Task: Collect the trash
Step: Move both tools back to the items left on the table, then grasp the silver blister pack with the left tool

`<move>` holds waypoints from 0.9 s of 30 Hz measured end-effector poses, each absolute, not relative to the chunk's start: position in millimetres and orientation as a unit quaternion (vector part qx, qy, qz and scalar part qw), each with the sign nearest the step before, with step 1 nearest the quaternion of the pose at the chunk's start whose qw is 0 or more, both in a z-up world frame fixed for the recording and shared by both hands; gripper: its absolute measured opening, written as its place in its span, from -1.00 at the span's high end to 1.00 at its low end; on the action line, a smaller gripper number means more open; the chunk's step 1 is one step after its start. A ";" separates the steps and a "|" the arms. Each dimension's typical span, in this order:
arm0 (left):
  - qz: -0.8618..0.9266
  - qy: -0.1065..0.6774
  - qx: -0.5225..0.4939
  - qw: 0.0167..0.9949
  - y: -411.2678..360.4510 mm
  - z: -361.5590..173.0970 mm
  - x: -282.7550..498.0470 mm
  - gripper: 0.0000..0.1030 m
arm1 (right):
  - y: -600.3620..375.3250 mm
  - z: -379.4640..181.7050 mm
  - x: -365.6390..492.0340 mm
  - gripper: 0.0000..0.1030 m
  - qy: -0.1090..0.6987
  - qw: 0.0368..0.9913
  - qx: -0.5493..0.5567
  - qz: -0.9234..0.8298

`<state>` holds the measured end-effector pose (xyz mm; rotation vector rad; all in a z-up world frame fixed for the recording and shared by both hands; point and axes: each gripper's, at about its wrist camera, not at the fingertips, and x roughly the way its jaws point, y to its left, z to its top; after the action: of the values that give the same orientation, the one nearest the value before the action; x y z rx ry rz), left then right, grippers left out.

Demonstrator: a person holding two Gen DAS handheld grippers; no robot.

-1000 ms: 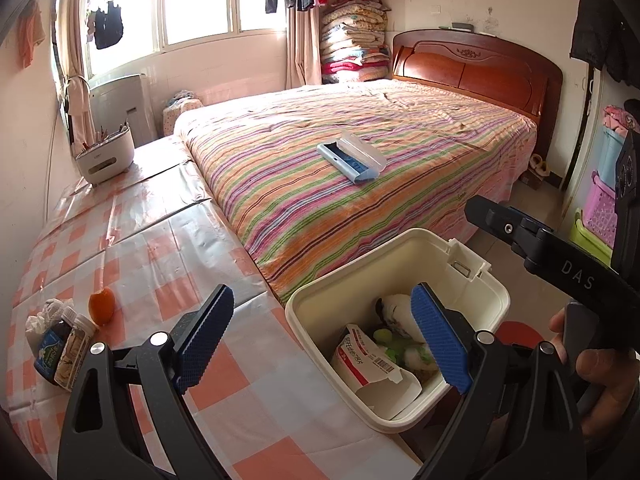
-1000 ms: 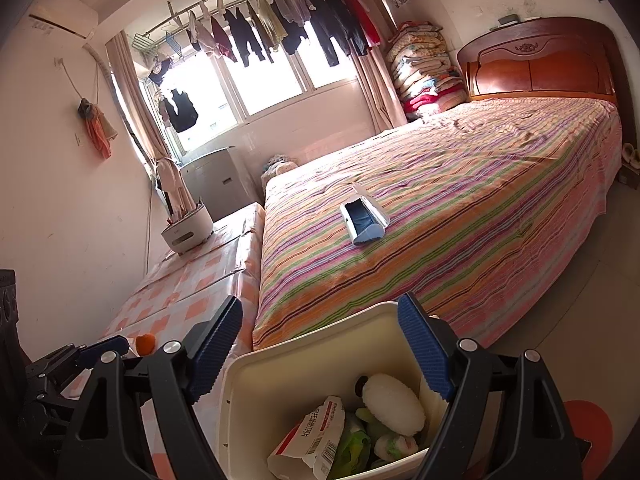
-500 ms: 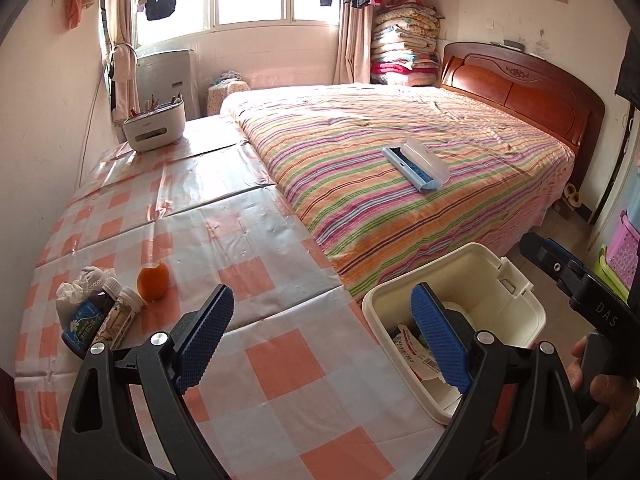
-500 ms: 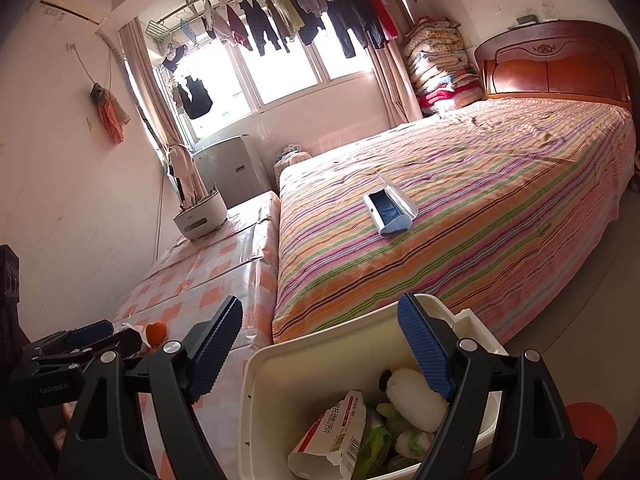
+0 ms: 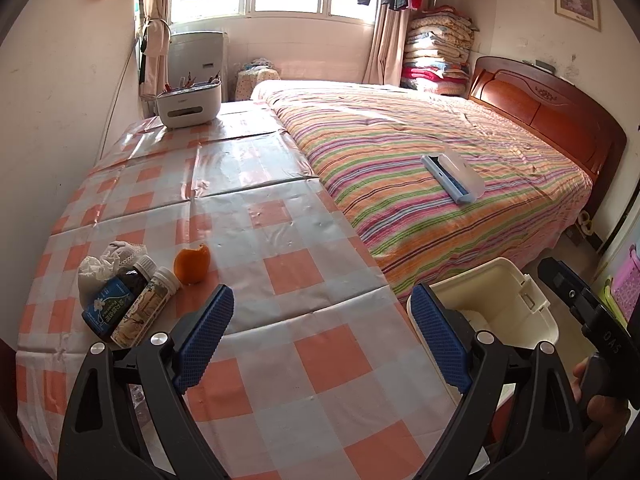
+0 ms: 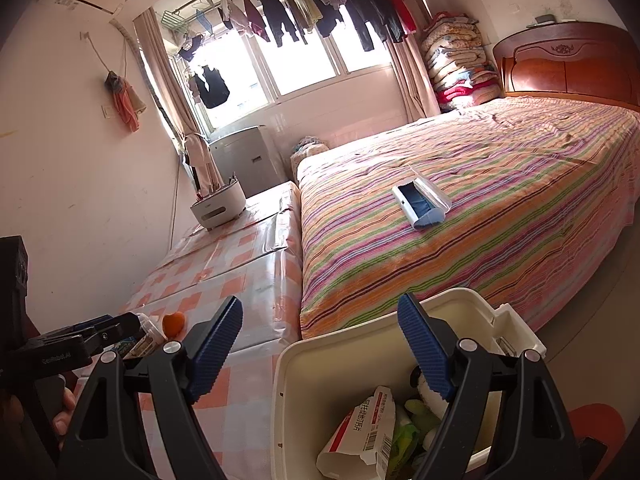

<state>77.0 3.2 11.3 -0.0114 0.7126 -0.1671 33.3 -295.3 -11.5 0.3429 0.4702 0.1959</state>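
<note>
On the checked table (image 5: 280,216) at the left lie a crumpled tissue (image 5: 108,260), a dark bottle (image 5: 114,304), a white bottle (image 5: 148,308) and an orange peel (image 5: 192,264). My left gripper (image 5: 320,336) hangs open above the table's near part, right of that pile, with nothing between its fingers. A white bin (image 5: 516,300) stands off the table's right edge. In the right wrist view my right gripper (image 6: 320,344) is open over the bin (image 6: 292,380), which holds a red-and-white carton (image 6: 364,420) and green wrappers (image 6: 404,436). The peel (image 6: 174,324) shows there too.
A bed with a striped cover (image 5: 420,152) runs along the table's right side, with a blue-and-white case (image 5: 452,176) on it. A white organiser (image 5: 188,104) sits at the table's far end. A wall bounds the left. A pink basket (image 5: 628,292) stands at far right.
My left gripper has swung left, away from the bin and over the table; the bottles and peel now lie nearer its left finger. The right gripper shifted slightly, staying open over the bin.
</note>
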 end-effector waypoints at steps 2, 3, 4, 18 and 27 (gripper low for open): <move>-0.080 0.350 -0.007 0.933 5.3 11.3 76.5 -0.73 | -291.4 -11.0 33.6 -0.51 0.232 0.953 0.169 0.100; -0.079 0.350 -0.007 0.933 7.0 11.5 75.8 -0.73 | -289.3 -10.8 34.0 -0.51 0.232 0.952 0.169 0.102; -0.077 0.351 -0.007 0.933 8.9 11.4 75.3 -0.73 | -287.1 -10.7 34.6 -0.51 0.232 0.952 0.169 0.105; -0.052 0.395 0.023 0.917 64.1 -16.7 48.1 -0.73 | -257.2 -13.4 40.2 -0.51 0.241 0.949 0.157 0.132; -0.054 0.436 0.040 0.897 125.4 -40.2 30.4 -0.73 | -238.3 -16.7 45.3 -0.51 0.251 0.945 0.148 0.147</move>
<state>30.4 125.4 -40.2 0.0830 0.9041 -0.1119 45.3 -238.3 -16.7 0.3011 0.5122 0.2996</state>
